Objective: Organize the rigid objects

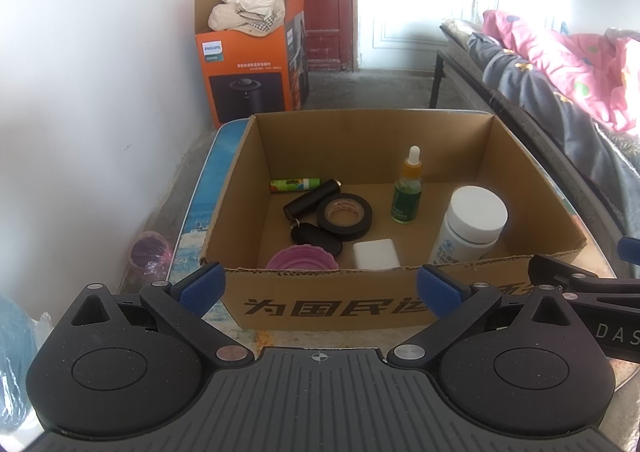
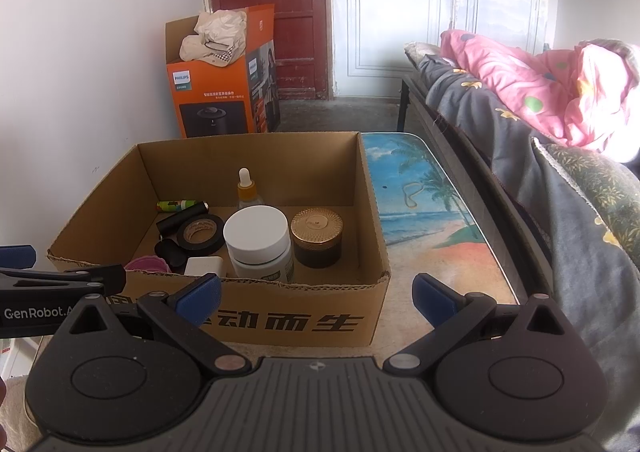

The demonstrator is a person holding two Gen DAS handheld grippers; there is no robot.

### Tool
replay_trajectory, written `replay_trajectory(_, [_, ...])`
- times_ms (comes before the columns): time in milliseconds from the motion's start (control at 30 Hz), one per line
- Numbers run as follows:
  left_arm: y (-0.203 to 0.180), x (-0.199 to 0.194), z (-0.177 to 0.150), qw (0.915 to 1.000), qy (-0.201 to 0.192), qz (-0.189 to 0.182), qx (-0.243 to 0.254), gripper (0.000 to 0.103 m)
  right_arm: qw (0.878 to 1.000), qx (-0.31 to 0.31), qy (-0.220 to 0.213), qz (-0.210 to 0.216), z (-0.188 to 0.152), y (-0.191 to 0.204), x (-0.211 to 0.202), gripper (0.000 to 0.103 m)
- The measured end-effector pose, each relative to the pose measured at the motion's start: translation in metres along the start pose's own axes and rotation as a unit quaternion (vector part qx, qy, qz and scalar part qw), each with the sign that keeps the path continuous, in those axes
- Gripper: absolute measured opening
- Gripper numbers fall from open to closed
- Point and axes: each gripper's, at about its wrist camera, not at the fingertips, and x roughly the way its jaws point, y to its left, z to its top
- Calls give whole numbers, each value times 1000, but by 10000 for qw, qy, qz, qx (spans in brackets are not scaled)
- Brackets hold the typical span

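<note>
A: Where are the rigid items sitting?

B: All lying or standing inside the cardboard box (image 1: 332, 304) on the bench (image 2: 420, 220). Left side: black tape roll (image 1: 344, 213), black cylinder (image 1: 310, 198) just behind it, green tube (image 1: 295, 185) along the back wall, black key fob (image 1: 316, 238), pink round lid (image 1: 302, 258), white block (image 1: 376, 254).

A: Bottles?

B: Dropper bottle (image 1: 408, 192) standing upright mid-box. White-capped jar (image 2: 260, 248) standing near the front wall, gold-lidded dark jar (image 2: 317, 238) just beside it on its right.

A: Grippers?

B: Left gripper (image 1: 320, 288) hovering in front of the box's near wall, jaws spread wide, holding nothing. Right gripper (image 2: 316, 298) hovering at the box's front right corner, also spread wide and empty. Each showing at the edge of the other's view.

A: Anything outside the box?

B: A rubber band (image 2: 412, 194) lying on the beach-print benchtop right of the box. Orange Philips carton (image 2: 220, 92) standing on the floor by the wall, bed (image 2: 560, 156) with pink quilt along the right.
</note>
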Motion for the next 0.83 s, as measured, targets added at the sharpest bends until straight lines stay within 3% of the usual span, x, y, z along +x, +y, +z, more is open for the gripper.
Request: replay_trajectory(833, [2,0,-2,10000,57,-8,5,102,10000,-2,13,1,-1,0,1,103])
